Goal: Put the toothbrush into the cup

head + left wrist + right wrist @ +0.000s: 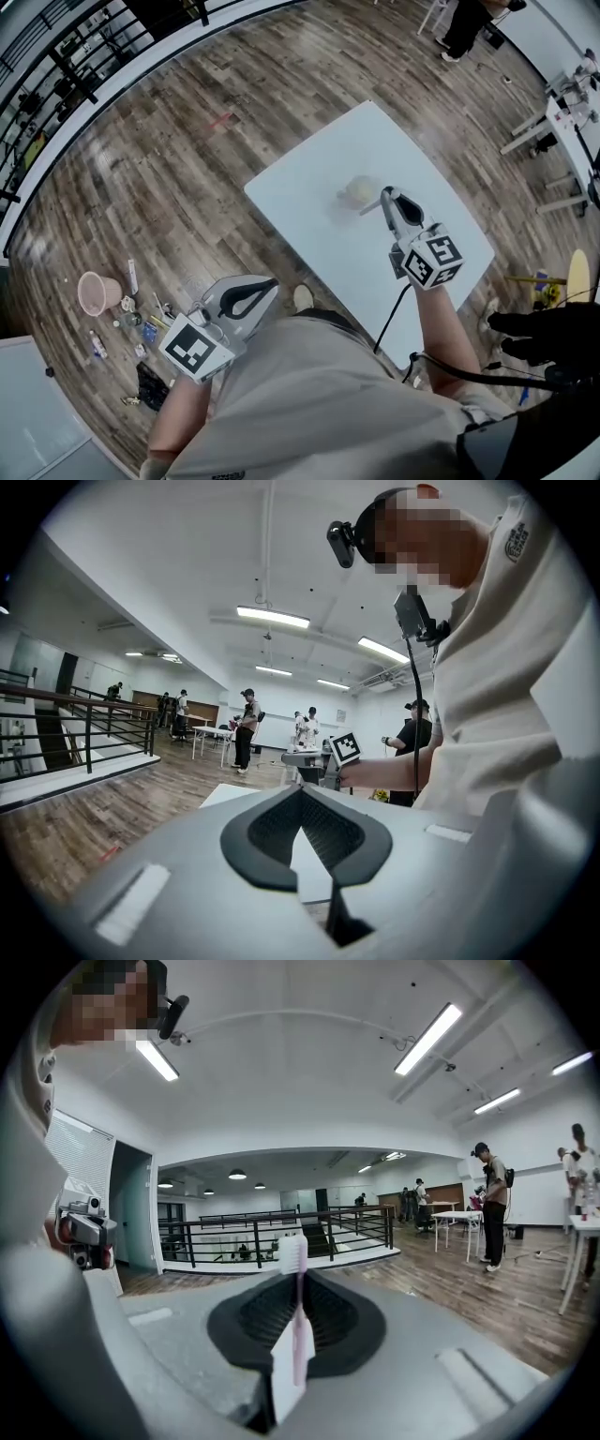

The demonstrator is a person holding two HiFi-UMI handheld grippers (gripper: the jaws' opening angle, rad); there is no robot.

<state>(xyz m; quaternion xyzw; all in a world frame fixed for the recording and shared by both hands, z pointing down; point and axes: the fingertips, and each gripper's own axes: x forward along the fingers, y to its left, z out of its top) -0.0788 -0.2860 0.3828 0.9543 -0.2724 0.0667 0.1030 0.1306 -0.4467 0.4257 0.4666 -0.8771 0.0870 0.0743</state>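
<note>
A pale cream cup [359, 191], blurred, stands near the middle of the white table [309, 202]. My right gripper [386, 195] is over the table just right of the cup, its tips close to it. In the right gripper view that gripper [298, 1288] is shut on a toothbrush [298, 1335] with a pink handle, whose white bristle head sticks out past the jaw tips. My left gripper [270, 283] hangs off the table's near edge by the person's body. In the left gripper view its jaws [302, 794] meet with nothing between them.
A pink bucket [97, 292] and small clutter [141, 328] lie on the wooden floor at the left. Other white tables [562, 117] stand at the right. Several people stand far back in the room [246, 728]. A black railing [56, 66] runs along the far left.
</note>
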